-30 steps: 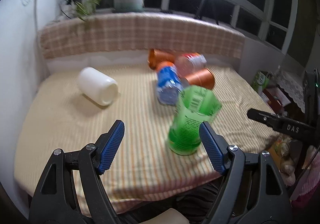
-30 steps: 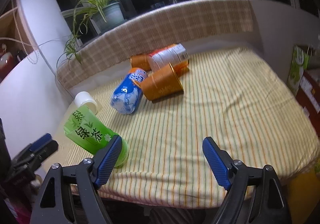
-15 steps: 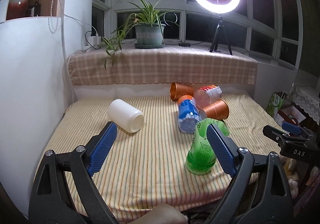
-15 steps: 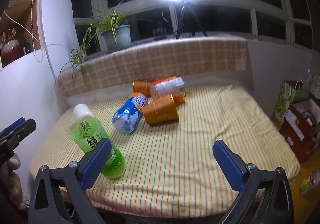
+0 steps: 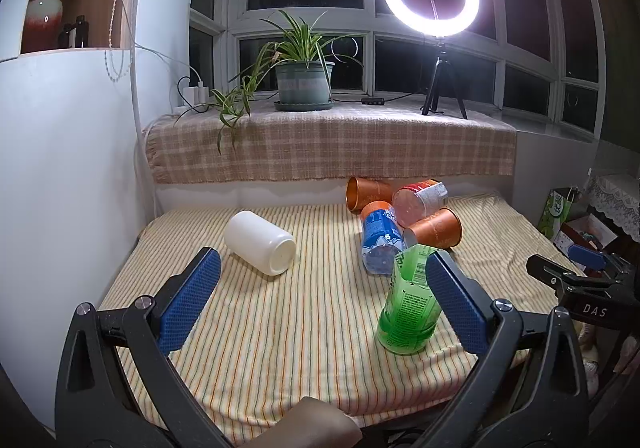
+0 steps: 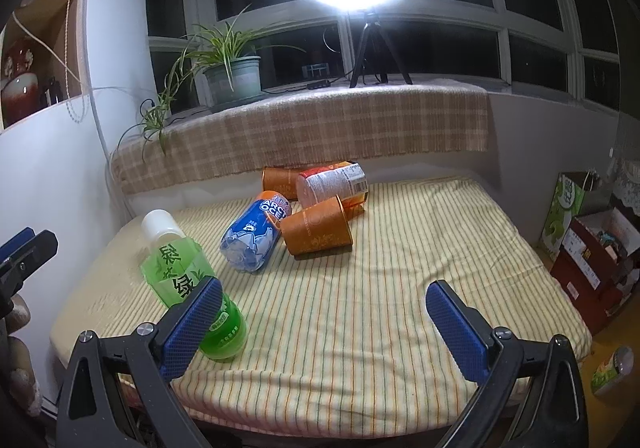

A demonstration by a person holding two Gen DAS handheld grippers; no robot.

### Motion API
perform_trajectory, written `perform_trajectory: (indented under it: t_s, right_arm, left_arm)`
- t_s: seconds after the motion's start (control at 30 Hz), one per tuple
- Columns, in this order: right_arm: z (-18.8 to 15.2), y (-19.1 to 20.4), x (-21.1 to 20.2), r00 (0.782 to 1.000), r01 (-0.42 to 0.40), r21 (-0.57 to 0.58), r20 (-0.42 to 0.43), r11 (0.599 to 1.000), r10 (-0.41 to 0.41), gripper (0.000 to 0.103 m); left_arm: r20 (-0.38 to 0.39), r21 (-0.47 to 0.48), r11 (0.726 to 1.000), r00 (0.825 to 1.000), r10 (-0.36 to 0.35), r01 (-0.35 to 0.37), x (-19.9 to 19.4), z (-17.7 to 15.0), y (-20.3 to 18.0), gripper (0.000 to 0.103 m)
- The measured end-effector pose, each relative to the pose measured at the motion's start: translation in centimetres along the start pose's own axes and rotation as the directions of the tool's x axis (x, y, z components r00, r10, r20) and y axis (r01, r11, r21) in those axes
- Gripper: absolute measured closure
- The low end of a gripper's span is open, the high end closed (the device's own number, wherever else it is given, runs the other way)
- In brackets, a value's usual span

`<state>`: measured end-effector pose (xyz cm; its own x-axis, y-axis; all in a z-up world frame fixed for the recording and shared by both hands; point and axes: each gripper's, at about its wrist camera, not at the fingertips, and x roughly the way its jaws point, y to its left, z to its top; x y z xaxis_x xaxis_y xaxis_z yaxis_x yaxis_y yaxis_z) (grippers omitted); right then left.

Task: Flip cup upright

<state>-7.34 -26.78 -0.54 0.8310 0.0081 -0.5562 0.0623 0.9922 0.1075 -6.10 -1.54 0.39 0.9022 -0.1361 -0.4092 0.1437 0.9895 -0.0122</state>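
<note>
Surface: a desk (image 5: 280, 328) covered in a striped yellow cloth. Landmark for all positions below: the green cup (image 5: 408, 304).

Green cup stands on its base near the front edge, open mouth up, leaning slightly — it looks settled, nothing touching it. In the right wrist view the same green cup (image 6: 188, 272) shows printed green characters and sits partly behind that tool's left pad.

Left tongs (image 5: 320, 300): jaws wide, empty; the cup appears behind the right pad, not between the pads. Right tongs (image 6: 320, 324): jaws wide, empty, holding nothing. The right tool also shows at the edge of the left view, to the right of the green cup and well apart from it.

Still lying on their sides:
- white jar (image 5: 260, 248), left of and behind the green cup, closed bottom facing the camera.
- blue bottle-cup (image 5: 380, 244), just behind the green cup.
- orange cup (image 5: 436, 228), behind it, touching the blue one.
- red-labelled can (image 5: 420, 200) and a 2nd orange cup (image 5: 368, 194), farther back, against the others.

Judgement: the green cup's flip appears finished, with both tools clear of it — the step in hand is the pause between items. Next move likely calls for picking 1 toppled cup, closing on its wall across the narrow axis, and rotating it mouth-up. The orange cup in the cluster risks rolling its neighbours.
</note>
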Motion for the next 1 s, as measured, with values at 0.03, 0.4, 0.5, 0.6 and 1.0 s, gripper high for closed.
perform_trajectory:
  t_s: [0.03,0.4,0.5,0.6,1.0]
  right_arm:
    - [0.0,0.1,0.0,1.0,0.003,-0.005,0.003,1.0,-0.003,0.0]
    - [0.0,0.5,0.0,1.0,0.004,-0.016,-0.004,1.0,-0.004,0.0]
    - [0.0,0.6,0.2,1.0,0.002,-0.021,-0.01,1.0,-0.002,0.0]
    - [0.0,0.6,0.5,1.0,0.0,-0.021,-0.017,1.0,0.0,0.0]
    - [-0.1,0.6,1.2,0.999,-0.001,-0.026,-0.036,1.0,0.0,0.0]
  left_arm:
    - [-0.001,-0.001,1.0,1.0,0.0,0.0,0.0,0.0,0.0,0.0]
    - [-0.005,-0.001,1.0,1.0,0.004,-0.004,0.0,0.0,0.2,0.0]
    - [-0.005,-0.001,1.0,1.0,0.003,-0.003,0.0,0.0,0.2,0.0]
    - [-0.005,-0.001,1.0,1.0,0.004,-0.004,0.0,0.0,0.2,0.0]
    - [-0.016,-0.006,1.0,1.0,0.01,-0.01,0.8,-0.2,1.0,0.0]
